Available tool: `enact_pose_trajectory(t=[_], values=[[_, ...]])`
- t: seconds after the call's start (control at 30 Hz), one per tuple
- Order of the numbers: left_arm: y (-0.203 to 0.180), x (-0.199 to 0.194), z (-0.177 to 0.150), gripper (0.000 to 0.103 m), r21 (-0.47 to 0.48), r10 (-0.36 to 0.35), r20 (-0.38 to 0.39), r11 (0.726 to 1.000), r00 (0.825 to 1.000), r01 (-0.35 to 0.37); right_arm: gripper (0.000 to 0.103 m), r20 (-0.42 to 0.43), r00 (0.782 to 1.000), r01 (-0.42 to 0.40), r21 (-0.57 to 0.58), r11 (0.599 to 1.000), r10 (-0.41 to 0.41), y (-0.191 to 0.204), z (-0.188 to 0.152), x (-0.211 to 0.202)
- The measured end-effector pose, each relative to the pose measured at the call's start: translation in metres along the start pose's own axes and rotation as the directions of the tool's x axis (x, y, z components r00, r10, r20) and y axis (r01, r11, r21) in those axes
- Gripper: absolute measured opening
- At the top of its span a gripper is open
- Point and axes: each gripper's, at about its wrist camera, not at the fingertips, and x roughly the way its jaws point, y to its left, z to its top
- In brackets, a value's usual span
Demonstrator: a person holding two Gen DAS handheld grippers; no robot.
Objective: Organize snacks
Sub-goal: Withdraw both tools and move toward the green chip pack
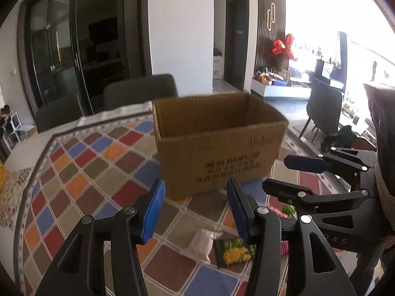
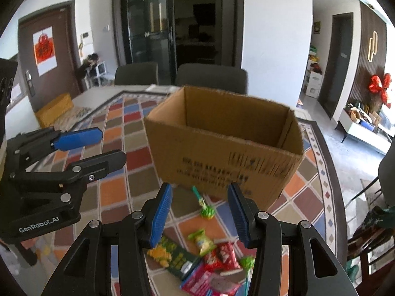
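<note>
An open cardboard box stands on the patterned tablecloth; it also shows in the right wrist view. My left gripper is open and empty, in front of the box above a white packet and a green snack pack. My right gripper is open and empty above a pile of snacks: a green pack, a red packet, a pink packet, a small green candy. Each gripper shows in the other's view, the right one and the left one.
The colourful chequered tablecloth covers the table. Dark chairs stand behind the table's far edge. A yellow cushion lies at the far left. Another chair stands on the floor to the right.
</note>
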Motion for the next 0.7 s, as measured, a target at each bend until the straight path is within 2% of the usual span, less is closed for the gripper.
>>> enact_pose_trajectory(t=[0.3, 0.7], values=[[-0.002, 0.018, -0.034, 0.051, -0.007, -0.028, -0.105, 1.000, 0.994, 0.027, 0.048, -0.111, 0.993, -0.035, -0.045, 0.998, 0.030, 0.012, -0.023, 0.022], [-0.005, 0.050, -0.063, 0.051, -0.017, -0.057, -0.227, 0.998, 0.972, 0.055, 0.048, -0.255, 0.965, -0.074, -0.030, 0.997, 0.064, 0.007, -0.050, 0.058]])
